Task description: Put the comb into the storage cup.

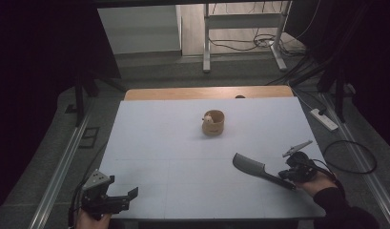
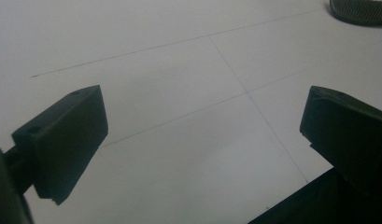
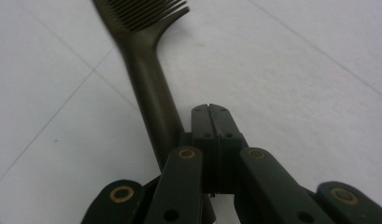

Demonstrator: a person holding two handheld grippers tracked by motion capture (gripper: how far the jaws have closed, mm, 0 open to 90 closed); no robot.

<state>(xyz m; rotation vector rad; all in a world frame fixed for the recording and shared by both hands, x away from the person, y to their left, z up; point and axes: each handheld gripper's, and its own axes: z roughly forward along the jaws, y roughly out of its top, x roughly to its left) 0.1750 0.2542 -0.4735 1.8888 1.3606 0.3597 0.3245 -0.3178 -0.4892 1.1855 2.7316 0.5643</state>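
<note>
Right gripper view: right gripper (image 3: 210, 114) clenched empty, comb (image 3: 149, 88) lying on the table (image 3: 296, 70), handle touching its left side. Keep low, nudge steadily without twisting; leave left gripper (image 1: 122, 187) released, clear.

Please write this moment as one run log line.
right claw: shut, beside comb handle | left claw: open, empty | cup: untouched

Comb partly out of sight

The comb (image 3: 146, 70) loses its teeth at the frame's top edge; its handle end disappears behind the right hand-held gripper (image 3: 212, 122).
</note>
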